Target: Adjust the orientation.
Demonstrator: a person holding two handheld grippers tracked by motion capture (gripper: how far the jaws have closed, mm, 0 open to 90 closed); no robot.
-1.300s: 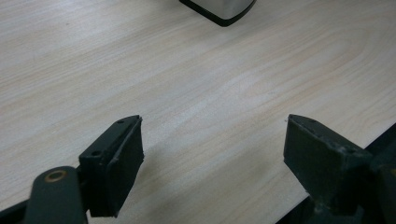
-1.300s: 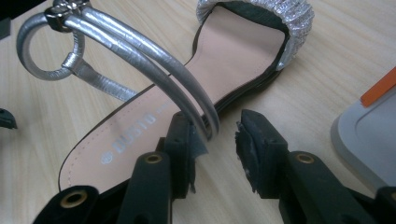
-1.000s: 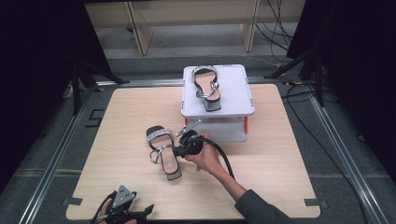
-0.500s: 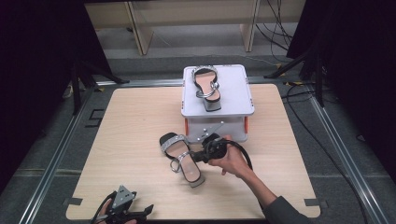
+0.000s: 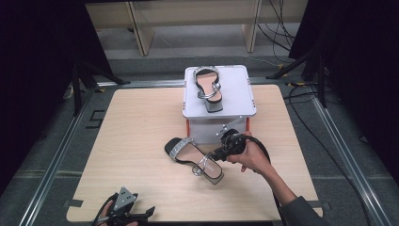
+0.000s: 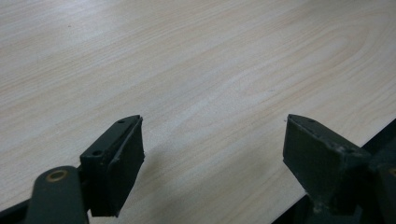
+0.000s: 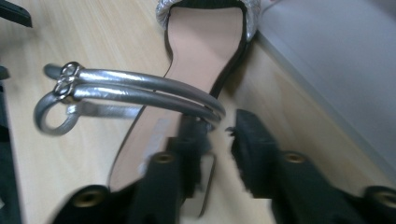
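Note:
A silver-strapped heeled sandal (image 5: 190, 154) lies on the wooden table (image 5: 136, 127) just in front of the white box (image 5: 237, 92). My right gripper (image 5: 217, 154) holds its heel end. In the right gripper view the jaws (image 7: 219, 135) stand close together around the back of the silver ankle straps (image 7: 140, 88), with the tan insole (image 7: 201, 37) stretching away. A matching sandal (image 5: 209, 87) rests on top of the box. My left gripper (image 5: 141, 214) sits at the table's front edge, open (image 6: 212, 154) over bare wood with nothing between its jaws.
The white box has orange legs and stands at the back middle of the table. Metal rails (image 5: 56, 155) frame the table on both sides. Cables (image 5: 306, 99) trail on the floor to the right. A pale wooden frame (image 5: 141, 23) stands behind the table.
My right gripper has moved right and slightly toward the front, taking the sandal along from the table's middle to a spot before the box. The left gripper has stayed put.

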